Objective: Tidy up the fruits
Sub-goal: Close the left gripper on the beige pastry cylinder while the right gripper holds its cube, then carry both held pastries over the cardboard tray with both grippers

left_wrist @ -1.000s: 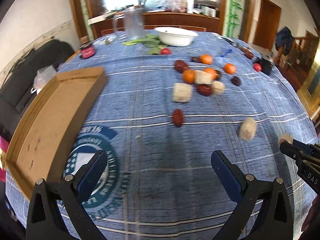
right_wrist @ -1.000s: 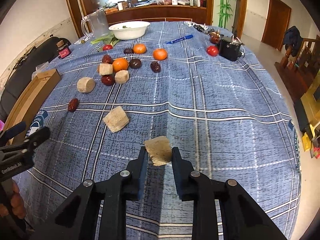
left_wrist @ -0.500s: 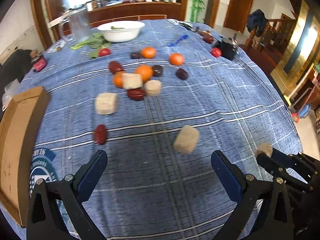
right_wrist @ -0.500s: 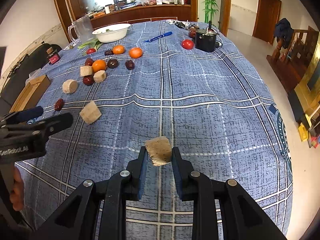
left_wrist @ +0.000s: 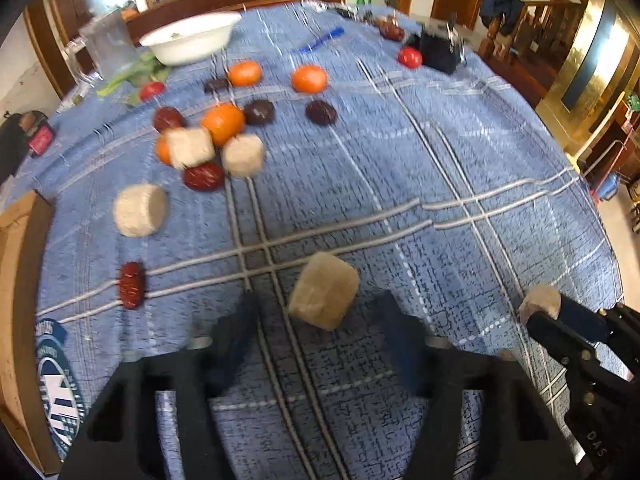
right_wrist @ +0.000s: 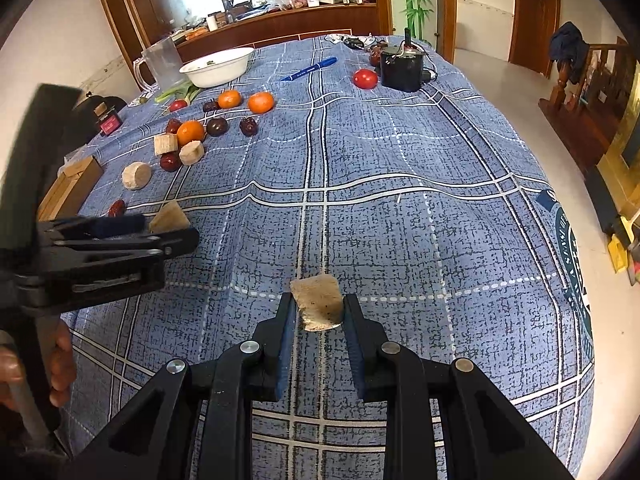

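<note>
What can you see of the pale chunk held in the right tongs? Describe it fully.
The pale chunk is a tan, fibrous-looking block with a rough, speckled cut face and ragged lower edge. It sits pinched between both fingers of the right tongs, held above the blue plaid tablecloth, apart from the other pieces.

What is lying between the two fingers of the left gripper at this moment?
In the left wrist view, one tan chunk sits on the blue cloth in the mouth of the open left gripper, touching neither finger. Motion blur hides finer detail.
</note>
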`<state>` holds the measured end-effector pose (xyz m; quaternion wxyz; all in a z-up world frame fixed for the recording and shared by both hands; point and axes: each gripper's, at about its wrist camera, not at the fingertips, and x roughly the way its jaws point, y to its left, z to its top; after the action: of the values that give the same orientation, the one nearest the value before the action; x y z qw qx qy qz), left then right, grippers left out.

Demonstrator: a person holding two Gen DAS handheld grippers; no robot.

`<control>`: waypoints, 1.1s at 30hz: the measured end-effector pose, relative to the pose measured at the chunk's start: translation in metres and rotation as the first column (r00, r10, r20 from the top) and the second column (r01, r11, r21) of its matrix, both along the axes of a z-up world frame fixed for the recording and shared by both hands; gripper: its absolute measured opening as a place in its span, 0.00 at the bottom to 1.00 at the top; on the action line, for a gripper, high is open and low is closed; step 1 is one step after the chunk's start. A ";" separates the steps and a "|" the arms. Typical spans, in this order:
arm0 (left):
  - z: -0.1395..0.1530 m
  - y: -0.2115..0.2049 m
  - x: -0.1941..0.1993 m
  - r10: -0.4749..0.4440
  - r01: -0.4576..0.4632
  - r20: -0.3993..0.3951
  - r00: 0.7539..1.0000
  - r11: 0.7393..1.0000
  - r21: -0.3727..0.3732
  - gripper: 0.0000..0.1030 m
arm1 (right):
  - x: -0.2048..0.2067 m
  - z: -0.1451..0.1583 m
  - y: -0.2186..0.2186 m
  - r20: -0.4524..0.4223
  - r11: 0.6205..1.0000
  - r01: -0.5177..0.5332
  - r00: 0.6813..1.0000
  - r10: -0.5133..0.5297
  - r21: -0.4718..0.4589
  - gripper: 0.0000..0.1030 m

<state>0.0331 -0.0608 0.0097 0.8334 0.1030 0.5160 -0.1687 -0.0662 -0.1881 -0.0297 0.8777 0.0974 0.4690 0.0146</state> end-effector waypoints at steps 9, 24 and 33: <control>0.004 0.006 0.000 0.018 -0.021 -0.044 0.999 0.996 -0.084 0.29 | 0.003 -0.001 -0.002 0.019 0.999 -0.025 1.000 0.024 0.020 0.25; 0.007 0.029 -0.025 0.080 -0.090 -0.077 0.994 0.987 -0.136 0.28 | 0.007 -0.007 -0.003 0.027 0.997 -0.068 0.997 0.067 0.043 0.25; 0.005 0.020 -0.026 0.094 -0.097 -0.038 0.995 0.990 -0.102 0.27 | 0.007 -0.008 -0.002 0.033 0.995 -0.093 0.995 0.092 0.039 0.25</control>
<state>0.0069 -0.0404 0.0146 0.8360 0.0320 0.5248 -0.1570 -0.0595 -0.1904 -0.0373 0.8811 0.0930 0.4590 0.0662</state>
